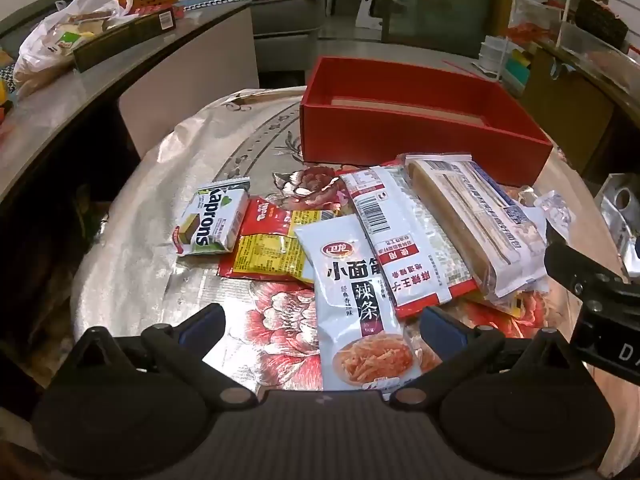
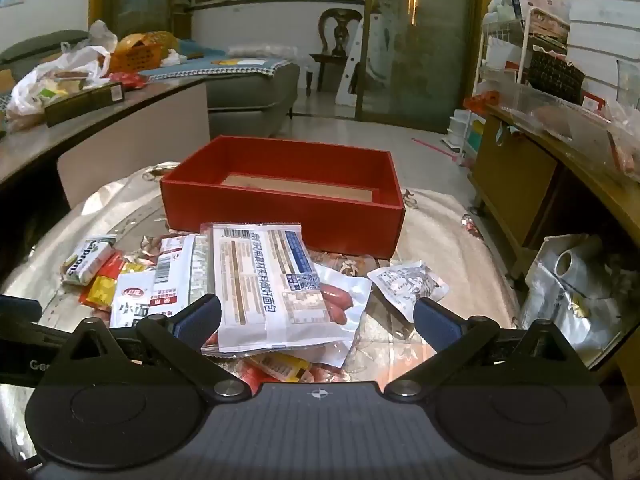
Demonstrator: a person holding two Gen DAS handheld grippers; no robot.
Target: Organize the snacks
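Left wrist: left claw [image 1: 322, 322] wide open, empty, over snack pkts; right claw [image 2: 316, 314] same; red box [image 1: 420, 140] behind.

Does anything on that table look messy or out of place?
Yes: the snack packets lie in a loose, overlapping heap in front of the red box, several face down or askew. The box looks empty. Nothing seems torn or spilled.

Dim indoor light, glare on the foil tablecloth [image 1: 160, 184], fisheye-bent dark corners.

Home living room, probably: grey sofa [image 2: 256, 88], wooden chair [image 2: 340, 28], glass door, cluttered side cabinet [image 2: 516, 184].
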